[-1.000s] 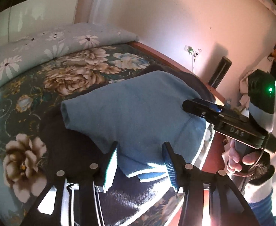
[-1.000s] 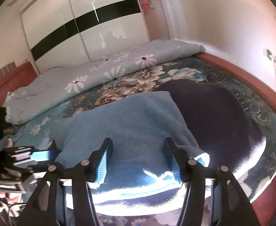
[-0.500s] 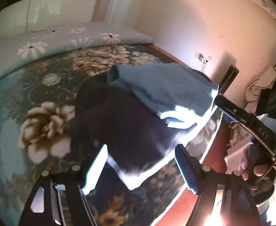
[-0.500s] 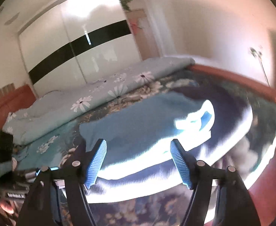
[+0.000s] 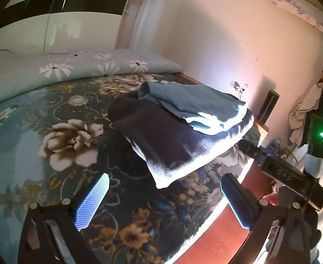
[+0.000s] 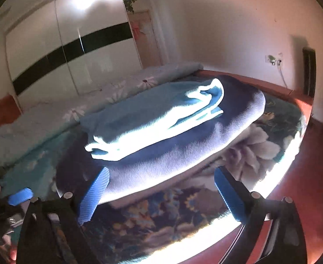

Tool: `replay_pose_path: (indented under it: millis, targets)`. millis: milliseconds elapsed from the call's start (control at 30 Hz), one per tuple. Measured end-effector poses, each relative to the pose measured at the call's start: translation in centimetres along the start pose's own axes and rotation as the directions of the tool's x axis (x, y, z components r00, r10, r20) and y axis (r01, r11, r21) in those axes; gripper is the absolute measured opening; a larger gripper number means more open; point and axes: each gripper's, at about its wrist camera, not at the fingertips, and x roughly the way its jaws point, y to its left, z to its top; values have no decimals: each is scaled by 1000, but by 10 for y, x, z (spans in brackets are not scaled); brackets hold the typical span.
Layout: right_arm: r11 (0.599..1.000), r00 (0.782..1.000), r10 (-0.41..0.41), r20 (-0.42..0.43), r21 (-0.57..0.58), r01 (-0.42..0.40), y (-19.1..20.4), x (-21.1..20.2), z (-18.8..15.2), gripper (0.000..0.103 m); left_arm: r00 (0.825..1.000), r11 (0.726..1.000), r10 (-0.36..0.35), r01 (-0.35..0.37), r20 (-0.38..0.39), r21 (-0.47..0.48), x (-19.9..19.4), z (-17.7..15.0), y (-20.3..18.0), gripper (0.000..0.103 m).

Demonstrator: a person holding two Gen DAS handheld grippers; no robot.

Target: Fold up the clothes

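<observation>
In the left wrist view, my left tool (image 5: 163,200) is spread and holds nothing. One second ago it was just over the blue garment (image 5: 196,107); now it is pulled back, well apart from it. The blue garment lies folded on the dark garment (image 5: 172,145), near the edge of the bed (image 5: 40,114).

In the right wrist view, my right tool (image 6: 161,195) is also spread and empty, drawn back from the pile (image 6: 157,118). I judge this fold is released and the stack looks finished.
</observation>
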Motion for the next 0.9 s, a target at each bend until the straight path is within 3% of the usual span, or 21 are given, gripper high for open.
replay_pose_path:
  millis: [200, 433, 533, 767, 900]
  targets:
    - [999, 997, -30, -65, -16, 29, 9, 2, -20, 103, 989, 990, 143, -143, 29, 10, -6, -18, 0, 103]
    - [999, 995, -42, -88, 22, 44, 14, -1, -32, 103, 983, 981, 185, -185, 9, 51, -7, -44, -8, 103]
    - [998, 992, -67, -105, -11, 66, 18, -2, -34, 103, 968, 968, 249, -249, 17, 38, -9, -60, -6, 103]
    - [994, 985, -104, -136, 6, 106, 21, -5, -30, 103, 968, 968, 250, -250, -1, -8, -13, -82, 1, 103]
    - [993, 981, -110, -161, 27, 115, 26, -9, -35, 103, 967, 967, 253, -253, 11, 15, -14, -90, 1, 103]
